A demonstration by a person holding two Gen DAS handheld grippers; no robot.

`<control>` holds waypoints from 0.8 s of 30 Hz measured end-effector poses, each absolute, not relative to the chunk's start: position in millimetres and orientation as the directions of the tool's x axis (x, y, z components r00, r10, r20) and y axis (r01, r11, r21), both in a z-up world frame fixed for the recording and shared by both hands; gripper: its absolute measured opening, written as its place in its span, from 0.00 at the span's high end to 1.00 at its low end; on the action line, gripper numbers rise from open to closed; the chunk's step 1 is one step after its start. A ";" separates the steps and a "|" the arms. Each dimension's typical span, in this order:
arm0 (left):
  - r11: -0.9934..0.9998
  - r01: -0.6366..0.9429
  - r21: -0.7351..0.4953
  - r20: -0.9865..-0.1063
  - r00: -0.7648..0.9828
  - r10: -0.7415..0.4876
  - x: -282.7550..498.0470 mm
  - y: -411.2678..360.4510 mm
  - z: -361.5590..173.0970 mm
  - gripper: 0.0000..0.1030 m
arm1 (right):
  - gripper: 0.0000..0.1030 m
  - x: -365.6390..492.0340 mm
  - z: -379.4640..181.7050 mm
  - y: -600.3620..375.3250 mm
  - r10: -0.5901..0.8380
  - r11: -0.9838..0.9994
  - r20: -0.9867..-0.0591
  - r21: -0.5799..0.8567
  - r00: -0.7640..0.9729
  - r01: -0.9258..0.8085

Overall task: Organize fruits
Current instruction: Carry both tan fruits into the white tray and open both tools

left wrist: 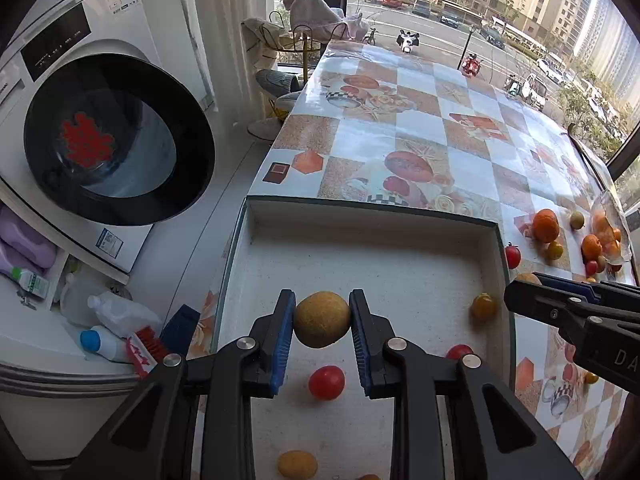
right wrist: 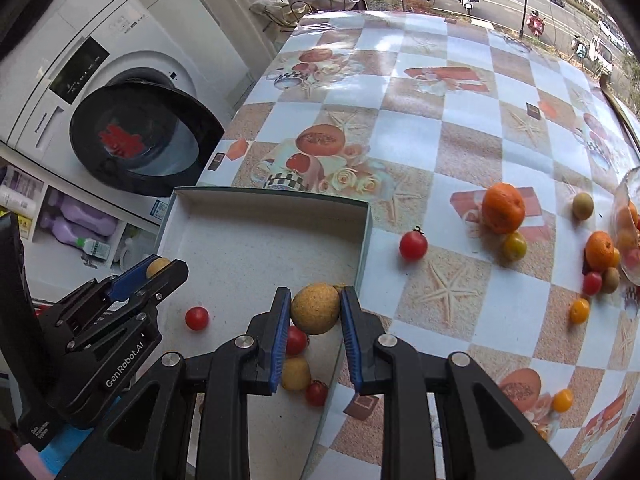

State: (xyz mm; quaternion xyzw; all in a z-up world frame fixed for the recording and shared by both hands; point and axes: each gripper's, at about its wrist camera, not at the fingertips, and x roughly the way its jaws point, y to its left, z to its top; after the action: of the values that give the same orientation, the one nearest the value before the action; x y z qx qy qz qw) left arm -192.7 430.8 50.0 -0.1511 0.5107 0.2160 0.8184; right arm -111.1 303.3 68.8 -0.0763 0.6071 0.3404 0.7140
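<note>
My left gripper [left wrist: 322, 320] is shut on a tan round fruit [left wrist: 322, 319] and holds it above the white box [left wrist: 372, 220]. My right gripper [right wrist: 315, 310] is shut on a second tan round fruit [right wrist: 315, 308] over the box's right wall [right wrist: 363, 240]. Cherry tomatoes [left wrist: 326, 382] and small yellow fruits [left wrist: 484, 306] lie in the box. On the tablecloth to the right lie an orange [right wrist: 503, 207], a red tomato [right wrist: 413, 245] and several small fruits. The right gripper also shows in the left wrist view [left wrist: 520, 286], the left one in the right wrist view [right wrist: 160, 268].
A clear bag of fruit [right wrist: 630, 232] lies at the table's right edge. A washing machine with its door open [left wrist: 116, 140] stands left of the table. Bottles and a brush [left wrist: 120, 336] sit on a low shelf beside it. The chequered tablecloth [right wrist: 440, 120] stretches back toward the window.
</note>
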 end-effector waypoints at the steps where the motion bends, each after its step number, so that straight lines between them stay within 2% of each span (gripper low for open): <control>1: 0.859 -0.512 -0.026 -0.905 0.376 0.197 -190.4 432.3 46.3 0.72 | 0.74 -108.6 65.8 308.3 0.392 0.756 -0.920 0.307 0.024 -0.578; 17: 0.857 -0.515 0.004 -0.938 0.294 0.181 -173.9 445.1 9.2 0.72 | 0.74 -91.3 29.8 341.1 0.321 0.758 -0.947 0.270 -0.020 -0.593; 24: 0.865 -0.501 0.022 -0.936 0.293 0.193 -172.6 442.8 9.5 0.71 | 0.74 -93.1 15.1 350.9 0.279 0.750 -0.960 0.237 -0.029 -0.617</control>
State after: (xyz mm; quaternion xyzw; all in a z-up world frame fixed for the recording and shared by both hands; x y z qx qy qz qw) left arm -172.6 442.8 9.5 -0.1392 0.5528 0.2190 0.7919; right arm -93.1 350.9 15.1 -0.1325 0.6382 0.3276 0.6839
